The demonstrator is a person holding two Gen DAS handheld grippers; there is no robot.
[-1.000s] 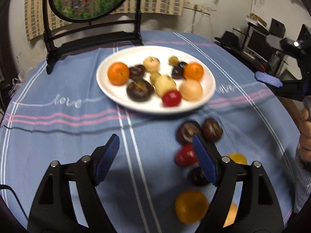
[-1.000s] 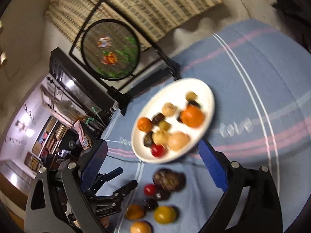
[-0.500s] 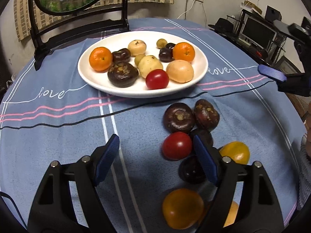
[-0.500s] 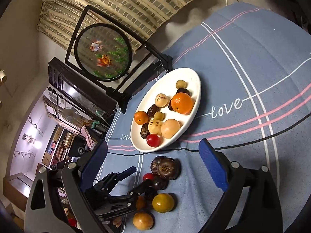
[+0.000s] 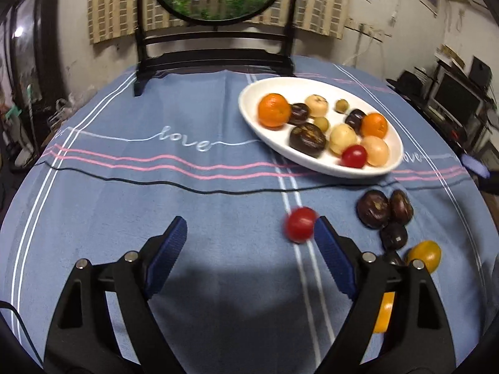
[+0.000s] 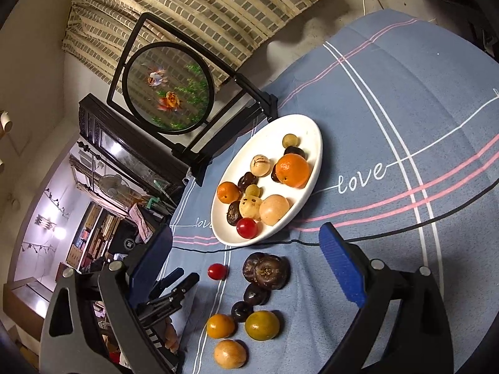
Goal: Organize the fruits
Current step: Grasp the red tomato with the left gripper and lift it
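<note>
Left gripper [image 5: 249, 237] seen from its own wrist camera: jaws spread wide, nothing clamped. Blue pads. Small red tomato [image 5: 300, 224] lies on the blue cloth of the tabletop [image 5: 156, 193], blurred, just beside the tip of the right-hand finger [image 5: 330, 255]; contact cannot be judged. White oval plate [image 5: 249, 106] sits beyond, right of centre, holding 2 oranges, several dark fruits, pale round fruits, 2 small green ones and 1 red tomato. Loose cluster at right on the cloth: 2 large dark fruits [image 5: 374, 208] side by side, smaller dark ones below them, a yellow-orange fruit [image 5: 425, 254] near the frame edge. Round screen on a black stand [image 5: 215, 59] at the far edge of the tabletop.

Right wrist view: right gripper [image 6: 246, 246] held wide apart, empty, above the cloth. Left gripper [image 6: 179, 280] shows at lower left, fingers pointing toward the red tomato [image 6: 217, 271], which lies apart from the plate [image 6: 315, 143], below its near rim. Dark fruit pair [image 6: 265, 271] sits right of the tomato. Below: 2 smaller dark fruits, then 3 orange-yellow fruits [image 6: 262, 324] grouped together. Plate contents match the count above.
</note>
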